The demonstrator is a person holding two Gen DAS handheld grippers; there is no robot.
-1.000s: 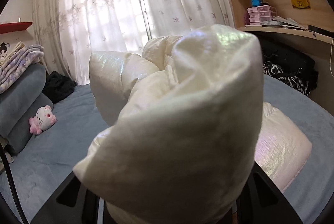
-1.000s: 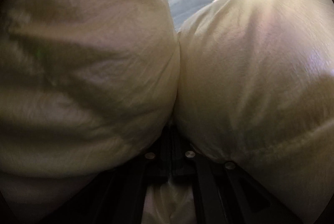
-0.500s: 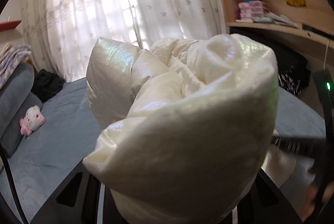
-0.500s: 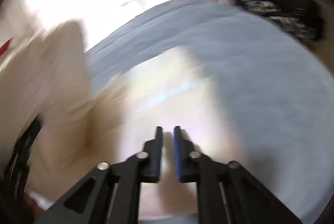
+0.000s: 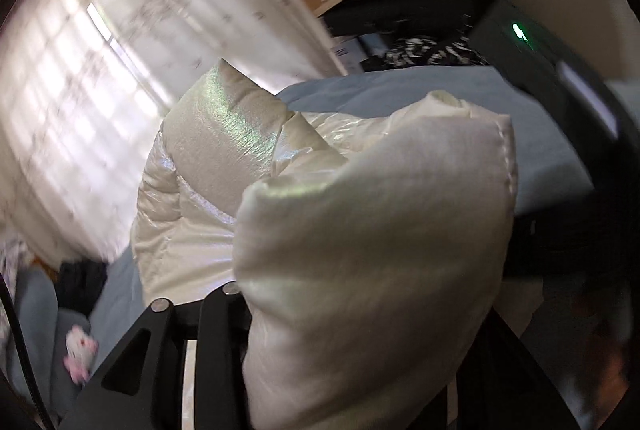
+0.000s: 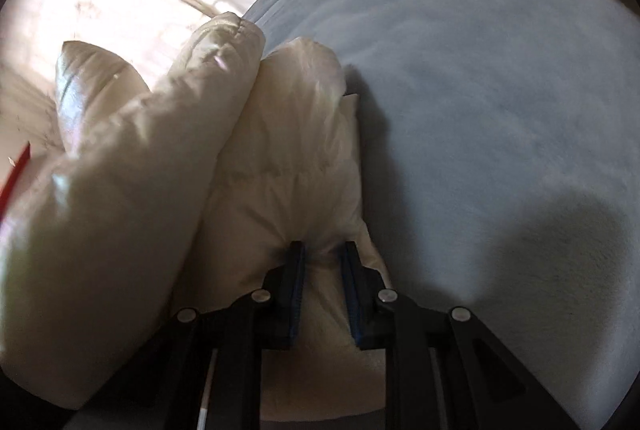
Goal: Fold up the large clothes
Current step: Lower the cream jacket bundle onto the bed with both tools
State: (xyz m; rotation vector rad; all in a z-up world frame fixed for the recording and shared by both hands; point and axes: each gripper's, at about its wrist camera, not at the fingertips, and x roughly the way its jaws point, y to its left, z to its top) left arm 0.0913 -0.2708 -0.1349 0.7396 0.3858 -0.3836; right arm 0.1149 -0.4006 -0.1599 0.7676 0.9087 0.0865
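We are carrying a bunched fold of the cream padded jacket [image 5: 372,250] in the left gripper [image 5: 256,314], its jaws having just widened around the bulk. The right gripper [image 6: 322,258], clamped on padding a second ago, has just opened narrowly; now its jaws are straddling a jacket edge lying on the bed [image 6: 500,109].
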